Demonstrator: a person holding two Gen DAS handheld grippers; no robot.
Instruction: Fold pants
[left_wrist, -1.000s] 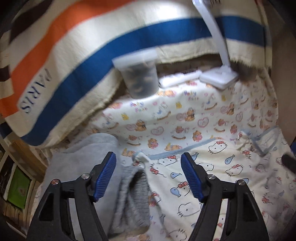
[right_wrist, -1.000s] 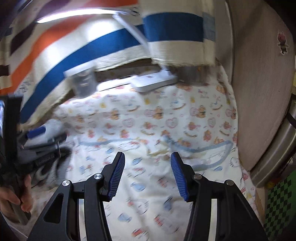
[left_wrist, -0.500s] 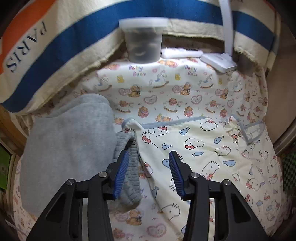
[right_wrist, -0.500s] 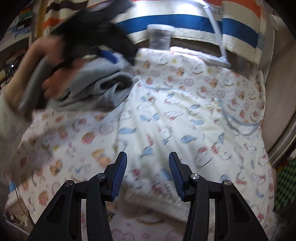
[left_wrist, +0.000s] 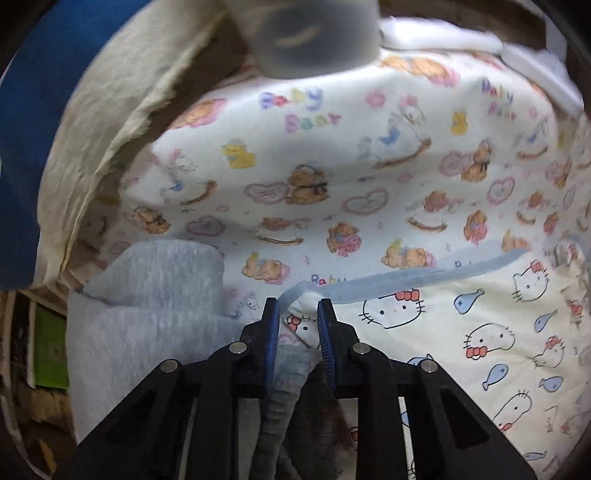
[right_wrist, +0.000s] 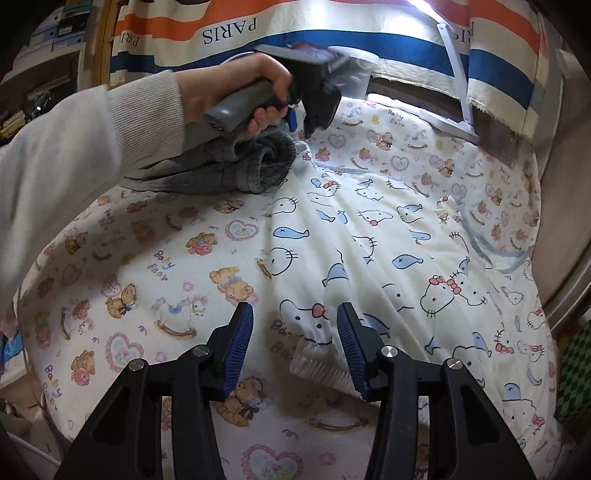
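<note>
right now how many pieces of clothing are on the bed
2: cream kitten-print pants spread over the middle and right, and a grey garment bunched at the far left by the left tongs. More may be hidden.

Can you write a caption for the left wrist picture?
Left gripper closing around the blue-trimmed corner of cream cat-print pants beside folded grey knit clothes.
</note>
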